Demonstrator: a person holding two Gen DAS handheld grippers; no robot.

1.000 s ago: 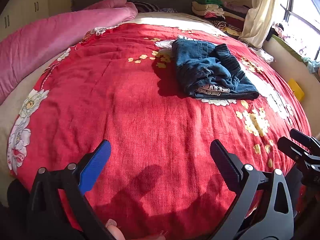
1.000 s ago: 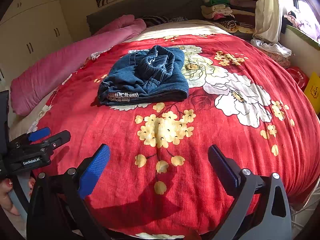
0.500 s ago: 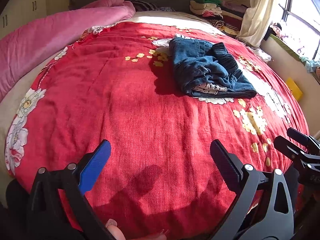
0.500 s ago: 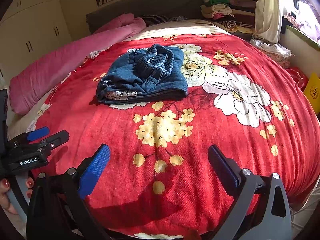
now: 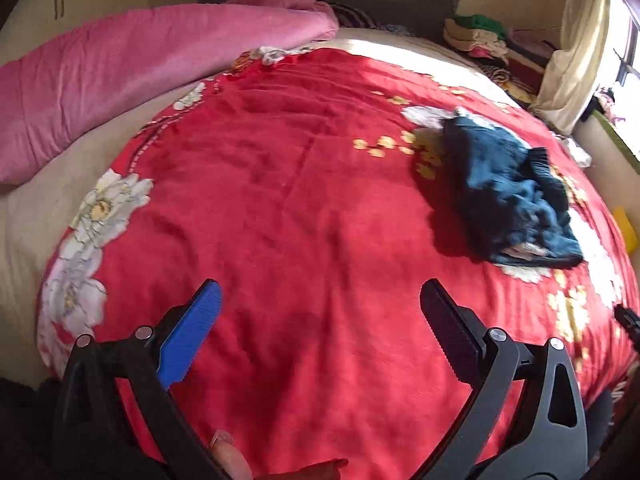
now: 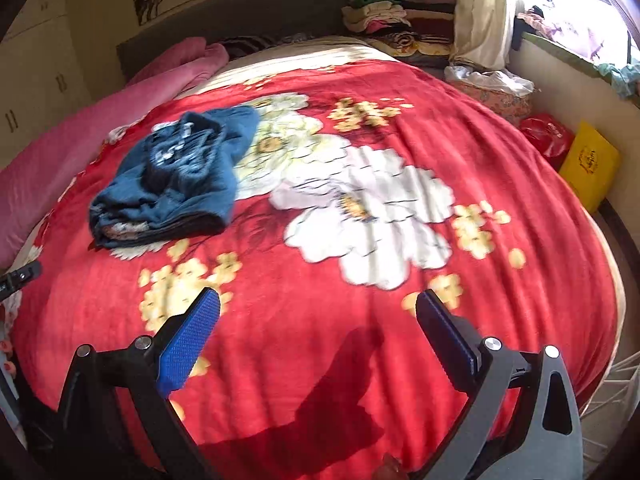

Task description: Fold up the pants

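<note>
The pants (image 5: pixel 508 196) lie folded in a dark blue bundle on the red flowered blanket (image 5: pixel 304 216) of the bed, nothing touching them. From the left wrist view, the left hand-held gripper (image 5: pixel 320 320) hangs over the near edge of the blanket, its two fingers spread wide with only red cloth between them and nothing held. The pants sit well apart from it, farther away and off to the right. Over to the right wrist view: the right hand-held gripper (image 6: pixel 318 330) is just as wide open and empty, hovering above the near part of the blanket beside the yellow flower print. Here the pants (image 6: pixel 180 176) lie far and to the left, next to the big white flower (image 6: pixel 368 216). A long pink quilt (image 5: pixel 132 68) runs along the far left side of the bed, and a stack of folded clothes (image 6: pixel 380 16) sits at the far right corner by the headboard. A fingertip (image 5: pixel 230 456) peeks in at the bottom of the left view.
</note>
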